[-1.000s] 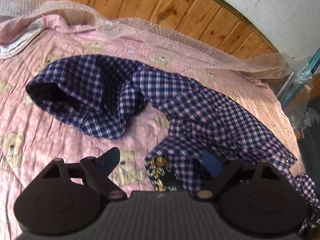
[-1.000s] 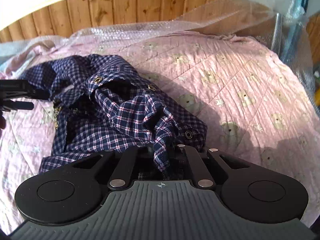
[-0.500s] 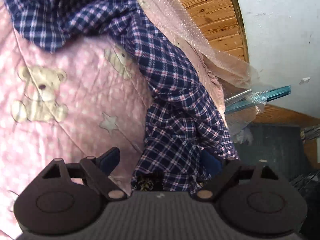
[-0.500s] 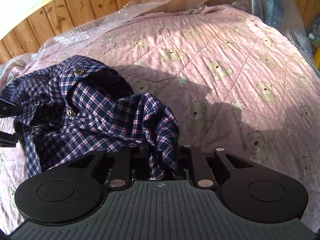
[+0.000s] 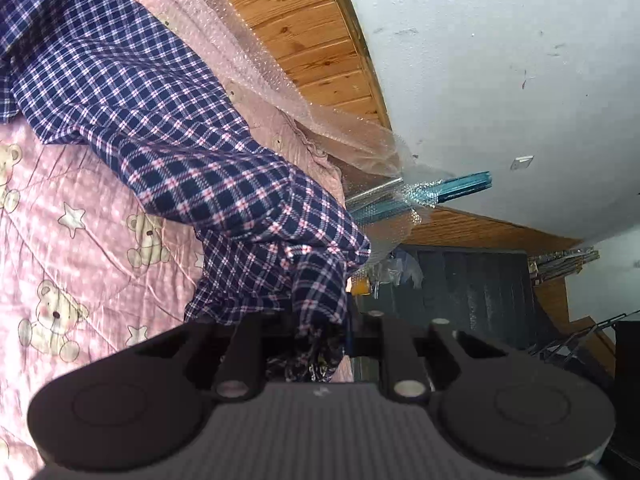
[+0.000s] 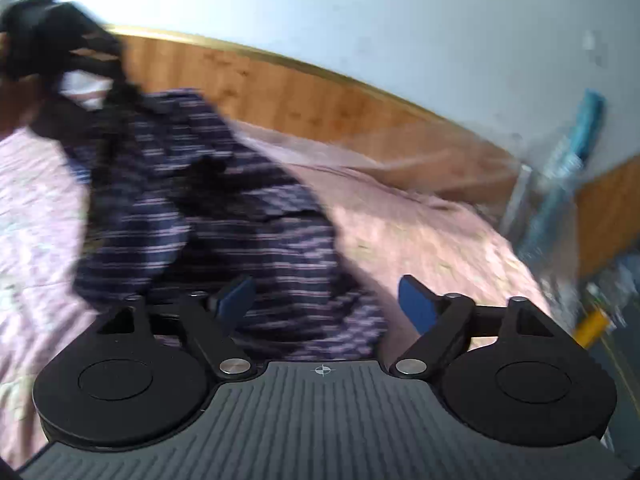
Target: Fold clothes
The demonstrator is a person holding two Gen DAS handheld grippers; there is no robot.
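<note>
A navy plaid shirt [image 5: 168,132] with pink lines lies partly on the pink bear-print quilt [image 5: 80,248]. My left gripper [image 5: 320,320] is shut on a bunched edge of the shirt and holds it up off the bed. In the blurred right wrist view the shirt [image 6: 224,216] hangs from the left gripper [image 6: 60,52], seen at the upper left. My right gripper [image 6: 328,300] is open with nothing between its blue pads [image 6: 416,304], just in front of the hanging cloth.
A wooden headboard [image 5: 304,40] and white wall [image 5: 500,80] stand behind the bed. Bubble wrap [image 5: 320,120] drapes along the bed's far edge. A teal bar [image 5: 420,196] and dark furniture [image 5: 460,280] stand beyond the bed's corner.
My left gripper closed on the shirt's edge and lifted it. My right gripper let go of the shirt and opened, and swung upward; its view is motion-blurred.
</note>
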